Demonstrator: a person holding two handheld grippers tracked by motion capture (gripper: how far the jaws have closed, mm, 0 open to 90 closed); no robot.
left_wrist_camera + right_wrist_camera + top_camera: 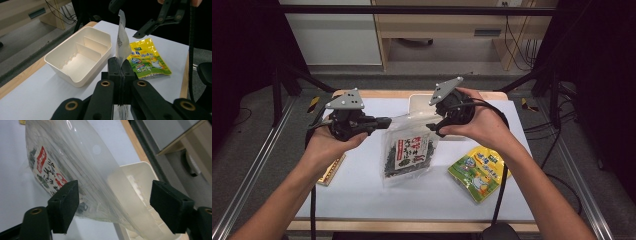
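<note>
Left gripper view shows box [82, 58] dividers.

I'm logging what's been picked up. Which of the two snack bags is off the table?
The clear seaweed bag, clamped at its top edge by the left hand-held gripper. The yellow bag lies flat on the table.

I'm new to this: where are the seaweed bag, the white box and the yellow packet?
seaweed bag [408, 151], high view, printed label.
white box [60, 66], left gripper view, near wall.
yellow packet [147, 60], left gripper view, printed front.
</note>
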